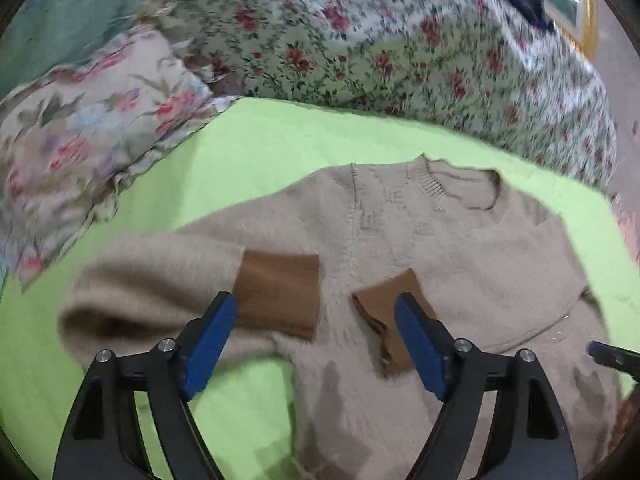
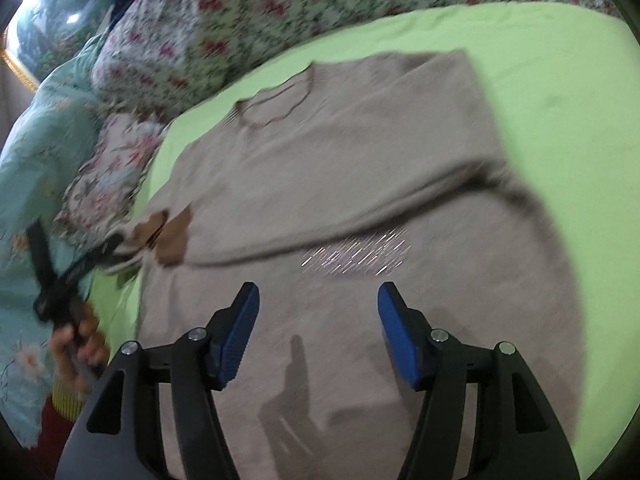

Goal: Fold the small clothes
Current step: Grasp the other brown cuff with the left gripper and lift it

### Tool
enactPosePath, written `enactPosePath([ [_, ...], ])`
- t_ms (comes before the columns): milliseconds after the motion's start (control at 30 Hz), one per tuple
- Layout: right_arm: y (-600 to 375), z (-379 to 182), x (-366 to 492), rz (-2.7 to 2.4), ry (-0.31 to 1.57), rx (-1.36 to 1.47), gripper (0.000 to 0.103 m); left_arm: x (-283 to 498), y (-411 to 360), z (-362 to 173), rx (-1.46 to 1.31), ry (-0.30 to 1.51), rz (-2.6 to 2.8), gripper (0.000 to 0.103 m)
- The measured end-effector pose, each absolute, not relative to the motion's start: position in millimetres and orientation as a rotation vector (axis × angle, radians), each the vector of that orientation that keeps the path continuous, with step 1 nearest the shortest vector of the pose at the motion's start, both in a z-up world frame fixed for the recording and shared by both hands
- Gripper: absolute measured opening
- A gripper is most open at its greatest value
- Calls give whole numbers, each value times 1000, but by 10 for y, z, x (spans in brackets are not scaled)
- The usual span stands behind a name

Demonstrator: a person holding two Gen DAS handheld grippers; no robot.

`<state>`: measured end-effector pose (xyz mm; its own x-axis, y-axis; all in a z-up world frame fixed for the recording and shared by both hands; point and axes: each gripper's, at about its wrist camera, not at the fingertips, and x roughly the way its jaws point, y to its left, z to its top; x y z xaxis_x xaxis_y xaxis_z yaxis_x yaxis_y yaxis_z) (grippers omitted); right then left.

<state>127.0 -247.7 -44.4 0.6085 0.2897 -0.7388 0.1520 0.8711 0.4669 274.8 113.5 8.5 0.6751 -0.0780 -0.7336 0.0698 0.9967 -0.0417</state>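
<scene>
Garment: beige sweater (image 1: 400, 240) lies flat on the green sheet (image 1: 280, 136) of the bed, neckline away from the person, both brown cuffs (image 1: 280, 292) folded in over the chest
Left claw (image 1: 316, 332): released, jaws spread wide, hovering just above the cuffs, grasping nothing
Right claw (image 2: 316, 332): released, jaws apart, over the lower body of the sweater, nothing between the pads
Surroundings: floral quilt (image 1: 360, 40) bunched along the far edge of the sheet
Stage, judged: sleeves are in; hem-to-collar fold not yet done
Risk: soft knit may slide; a pinch catching only the top layer would drag a cuff out of place
Risk: uneven lift between the claws would skew the fold
Image quality: motion blur, fine detail uncertain
</scene>
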Motion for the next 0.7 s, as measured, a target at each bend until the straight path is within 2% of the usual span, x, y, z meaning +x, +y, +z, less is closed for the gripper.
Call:
enactPosePath([
  [133,-2292,-493,1203,121,950,540,65,3066,1173,-232,60,940,-27,82],
  [200,-2265,-500,1162,126,958,540,65,3194,1353,-408,12,1005,24,66],
  [300,-2263,-492,1097,112,960,537,66,3197,1590,-386,-99,985,17,32],
  [333,-2275,-488,1080,112,958,541,66,3186,1658,-352,-125,982,16,11],
  [467,-2292,-433,1027,114,935,556,66,3038,1777,-158,-222,935,-17,7],
  [700,-2312,-303,918,129,869,568,66,2670,1106,461,-255,788,-210,7],
])
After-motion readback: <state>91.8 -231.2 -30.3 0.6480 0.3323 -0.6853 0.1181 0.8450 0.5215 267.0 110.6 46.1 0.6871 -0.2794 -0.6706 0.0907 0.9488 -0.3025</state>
